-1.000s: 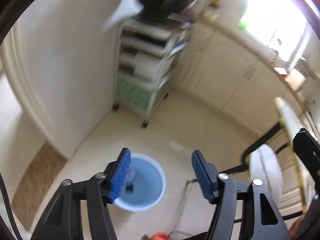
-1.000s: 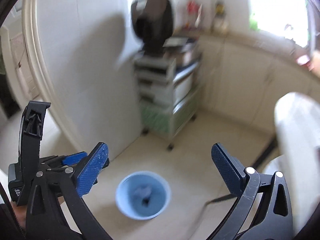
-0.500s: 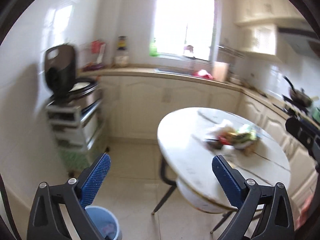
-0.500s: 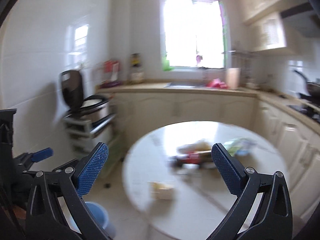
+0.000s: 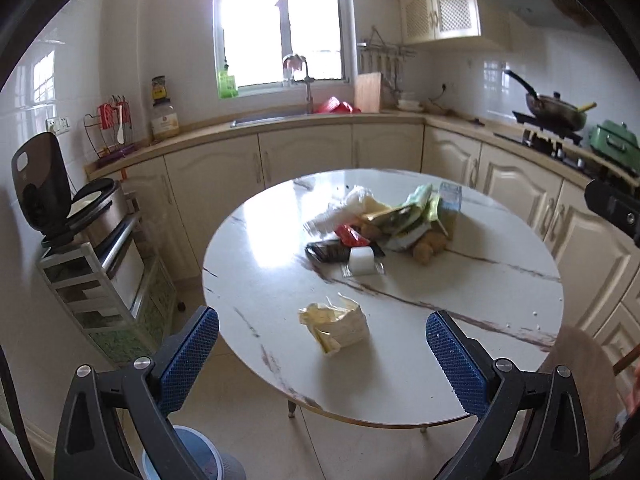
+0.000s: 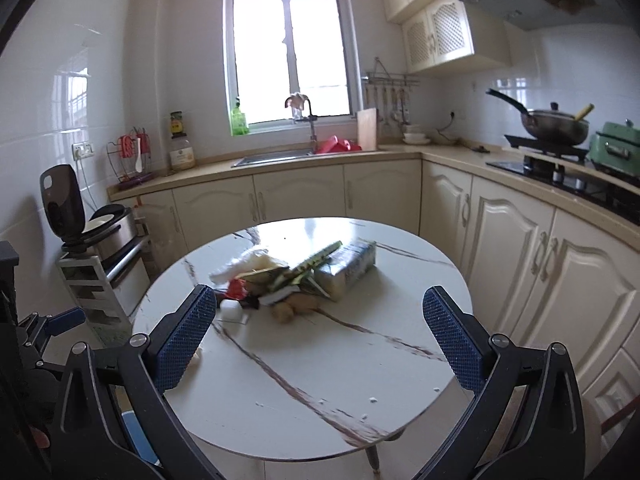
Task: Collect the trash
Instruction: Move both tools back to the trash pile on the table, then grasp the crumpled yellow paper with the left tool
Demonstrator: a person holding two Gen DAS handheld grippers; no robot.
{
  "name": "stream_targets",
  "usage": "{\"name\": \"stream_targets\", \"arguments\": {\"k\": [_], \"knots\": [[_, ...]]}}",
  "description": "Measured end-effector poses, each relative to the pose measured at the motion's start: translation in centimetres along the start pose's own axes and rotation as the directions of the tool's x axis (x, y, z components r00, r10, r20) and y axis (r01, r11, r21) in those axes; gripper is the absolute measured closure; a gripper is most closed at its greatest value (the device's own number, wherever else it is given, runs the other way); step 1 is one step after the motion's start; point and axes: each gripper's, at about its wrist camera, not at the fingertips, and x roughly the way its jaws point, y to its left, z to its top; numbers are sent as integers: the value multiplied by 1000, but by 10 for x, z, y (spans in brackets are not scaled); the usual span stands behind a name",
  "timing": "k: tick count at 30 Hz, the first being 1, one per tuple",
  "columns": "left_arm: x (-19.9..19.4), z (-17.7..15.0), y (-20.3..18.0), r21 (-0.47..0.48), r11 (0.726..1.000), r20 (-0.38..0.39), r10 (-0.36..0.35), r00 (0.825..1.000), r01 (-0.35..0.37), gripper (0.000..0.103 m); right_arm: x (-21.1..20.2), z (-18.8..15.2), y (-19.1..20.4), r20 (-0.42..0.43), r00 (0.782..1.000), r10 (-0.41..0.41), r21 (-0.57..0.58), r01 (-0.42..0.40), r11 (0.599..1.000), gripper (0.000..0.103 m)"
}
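Observation:
A round white marble table (image 5: pixel 272 280) (image 6: pixel 320 380) holds a heap of trash (image 5: pixel 384 224) (image 6: pixel 296 280): wrappers, a white tissue, a red packet, a black tray, a white block and ginger pieces. A crumpled yellow bag (image 5: pixel 336 326) lies apart, nearer me. A blue bin (image 5: pixel 188 460) stands on the floor at lower left, partly hidden by my left gripper. My left gripper (image 5: pixel 322 356) is open and empty, raised in front of the table. My right gripper (image 6: pixel 320 340) is open and empty above the table's near half.
A white trolley (image 5: pixel 100 280) with a rice cooker (image 5: pixel 60 208) stands left of the table. Cream cabinets (image 6: pixel 520 248) and a counter with a sink (image 6: pixel 272 158) and a stove with a pan (image 6: pixel 552 128) wrap the back and right. A chair back (image 5: pixel 576 360) is at lower right.
Both grippers have swung up from looking down at the blue bin on the floor to facing the table and its trash. Both stay open and empty.

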Motion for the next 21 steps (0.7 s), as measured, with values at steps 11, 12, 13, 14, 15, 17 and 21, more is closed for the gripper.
{"name": "stream_targets", "arguments": {"k": [11, 12, 13, 14, 15, 17, 21], "knots": [[108, 13, -3, 3, 1000, -118, -10, 993, 11, 5, 48, -12, -27, -118, 992, -40, 8, 41, 999, 0], [116, 11, -2, 1, 1000, -128, -20, 992, 21, 8, 53, -13, -28, -130, 991, -43, 6, 44, 999, 0], [127, 12, -2, -4, 1000, -138, -28, 990, 27, 12, 58, -14, -29, -142, 989, -49, 3, 49, 999, 0], [134, 10, 0, -11, 999, -150, -33, 988, 31, 17, 65, -14, -29, -155, 986, -53, -1, 54, 999, 0], [143, 10, 1, -18, 999, -163, -43, 986, 40, 20, 70, -15, -30, -168, 984, -55, -3, 55, 998, 0], [153, 10, 3, -29, 998, -180, -54, 982, 50, 28, 82, -16, -31, -195, 979, -59, -1, 60, 998, 0], [168, 8, 8, -37, 997, -181, -72, 981, 66, 41, 100, -16, -26, -227, 973, -49, -7, 49, 999, 0]]}}
